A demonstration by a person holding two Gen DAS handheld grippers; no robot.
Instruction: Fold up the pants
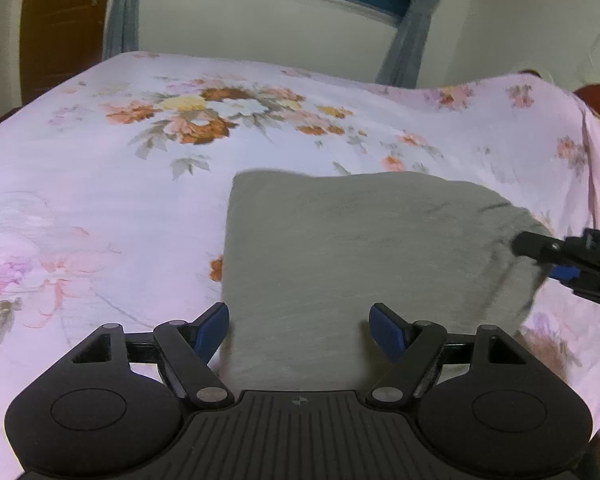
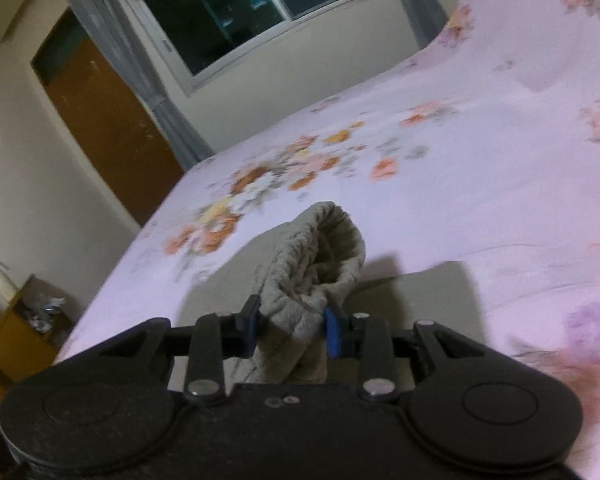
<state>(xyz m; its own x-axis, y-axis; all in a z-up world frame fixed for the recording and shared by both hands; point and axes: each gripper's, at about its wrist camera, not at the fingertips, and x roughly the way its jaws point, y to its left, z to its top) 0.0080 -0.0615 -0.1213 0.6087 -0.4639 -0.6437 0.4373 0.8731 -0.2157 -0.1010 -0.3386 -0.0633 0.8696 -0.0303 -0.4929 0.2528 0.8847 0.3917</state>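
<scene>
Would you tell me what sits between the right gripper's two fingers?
A bunched fold of the grey pants fills the right gripper, pinched between its pads, in the right wrist view.

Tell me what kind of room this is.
Most likely a bedroom at night: a bed under a pink floral sheet fills the view, with a dark window framed by grey curtains and a brown wooden door behind it. Grey pants lie on the sheet.
</scene>
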